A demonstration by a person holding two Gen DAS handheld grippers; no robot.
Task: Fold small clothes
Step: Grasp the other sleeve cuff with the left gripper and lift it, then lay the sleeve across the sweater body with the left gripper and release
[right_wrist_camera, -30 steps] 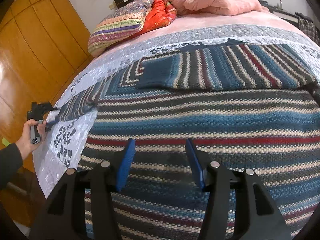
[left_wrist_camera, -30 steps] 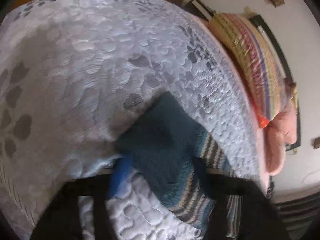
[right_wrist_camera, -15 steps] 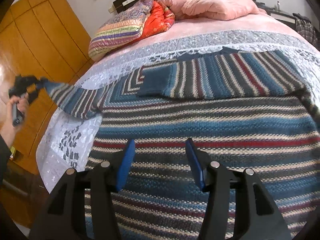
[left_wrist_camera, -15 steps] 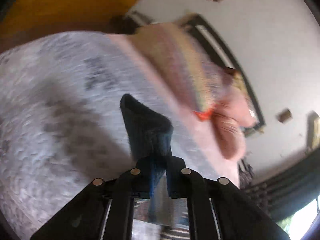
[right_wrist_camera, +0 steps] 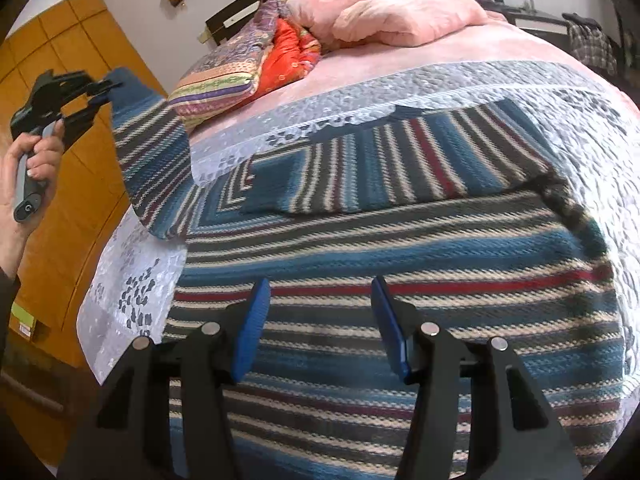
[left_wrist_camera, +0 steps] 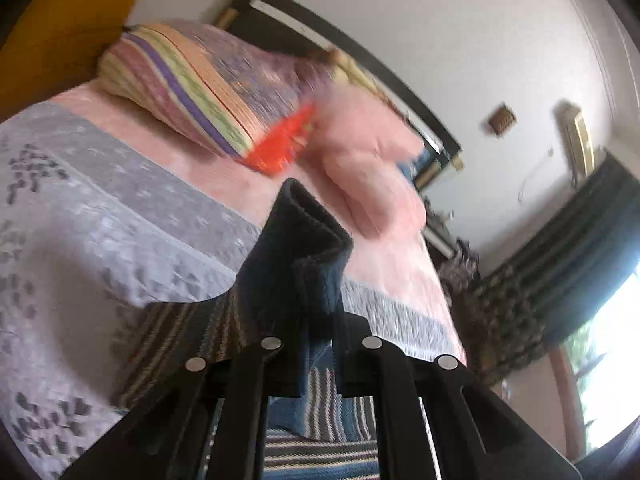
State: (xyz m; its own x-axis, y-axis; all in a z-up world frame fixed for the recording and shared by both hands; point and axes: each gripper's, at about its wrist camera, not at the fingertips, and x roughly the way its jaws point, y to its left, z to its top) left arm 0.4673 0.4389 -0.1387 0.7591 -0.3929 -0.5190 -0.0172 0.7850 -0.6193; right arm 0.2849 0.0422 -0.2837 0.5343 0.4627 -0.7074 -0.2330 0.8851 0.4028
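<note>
sweater sleeve in left gripper

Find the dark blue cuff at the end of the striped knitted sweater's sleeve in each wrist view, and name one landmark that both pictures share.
Left wrist view: the dark blue cuff rises at centre, clamped in the left hand-held gripper.
Right wrist view: upper left, where the lifted striped sleeve ends at that gripper; the cuff is mostly hidden.
Shared landmark: the orange-red cushion beside the striped pillow.
</note>
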